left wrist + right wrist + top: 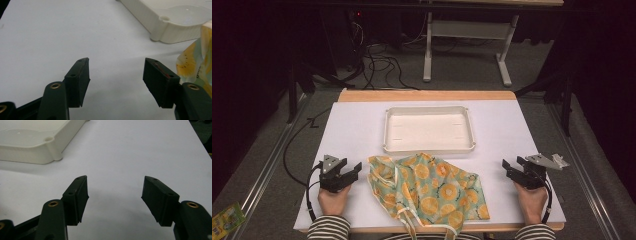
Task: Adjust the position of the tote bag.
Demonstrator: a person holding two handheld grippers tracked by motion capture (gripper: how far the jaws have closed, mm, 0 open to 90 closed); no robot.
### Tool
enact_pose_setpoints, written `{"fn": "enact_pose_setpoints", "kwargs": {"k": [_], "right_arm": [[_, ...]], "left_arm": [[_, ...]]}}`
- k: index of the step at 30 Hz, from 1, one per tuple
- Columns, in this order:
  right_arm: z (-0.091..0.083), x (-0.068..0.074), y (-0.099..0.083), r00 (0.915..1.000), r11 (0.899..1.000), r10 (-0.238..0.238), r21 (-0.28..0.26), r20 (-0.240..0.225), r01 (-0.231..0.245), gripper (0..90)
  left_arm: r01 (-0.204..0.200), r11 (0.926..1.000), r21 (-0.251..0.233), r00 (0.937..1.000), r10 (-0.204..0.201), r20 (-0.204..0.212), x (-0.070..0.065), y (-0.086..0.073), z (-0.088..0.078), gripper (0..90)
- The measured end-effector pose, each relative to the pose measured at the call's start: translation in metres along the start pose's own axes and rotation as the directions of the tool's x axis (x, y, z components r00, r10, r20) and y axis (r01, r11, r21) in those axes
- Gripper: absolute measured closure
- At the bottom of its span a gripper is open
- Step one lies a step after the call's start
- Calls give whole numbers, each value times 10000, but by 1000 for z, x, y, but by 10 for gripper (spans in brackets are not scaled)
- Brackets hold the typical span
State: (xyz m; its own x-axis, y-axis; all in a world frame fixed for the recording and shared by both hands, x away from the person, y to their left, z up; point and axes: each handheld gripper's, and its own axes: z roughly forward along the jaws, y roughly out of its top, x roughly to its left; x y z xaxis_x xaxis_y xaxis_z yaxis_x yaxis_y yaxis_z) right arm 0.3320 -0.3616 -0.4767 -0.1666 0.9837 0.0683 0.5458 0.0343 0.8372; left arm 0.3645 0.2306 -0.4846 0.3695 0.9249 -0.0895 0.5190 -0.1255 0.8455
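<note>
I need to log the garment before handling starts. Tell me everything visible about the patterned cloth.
The cloth is light green fabric printed with orange citrus slices, with cream straps trailing at its near edge. It lies crumpled and partly folded, flat on the white table, between the two grippers and just in front of the white tray. Nothing grips it; whether it touches the tray is unclear.

light: dim room, table (352, 130) bright | focus: soft, perhaps compressed | glare: slight
</note>
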Motion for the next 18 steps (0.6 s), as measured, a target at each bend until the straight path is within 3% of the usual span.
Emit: {"fn": "enact_pose_setpoints", "kwargs": {"k": [18], "right_arm": [[2, -1, 1, 9998, 9997, 132, 221, -116, -129, 395]], "left_arm": [[25, 10000, 35, 10000, -25, -14, 0, 0, 0, 385]]}}
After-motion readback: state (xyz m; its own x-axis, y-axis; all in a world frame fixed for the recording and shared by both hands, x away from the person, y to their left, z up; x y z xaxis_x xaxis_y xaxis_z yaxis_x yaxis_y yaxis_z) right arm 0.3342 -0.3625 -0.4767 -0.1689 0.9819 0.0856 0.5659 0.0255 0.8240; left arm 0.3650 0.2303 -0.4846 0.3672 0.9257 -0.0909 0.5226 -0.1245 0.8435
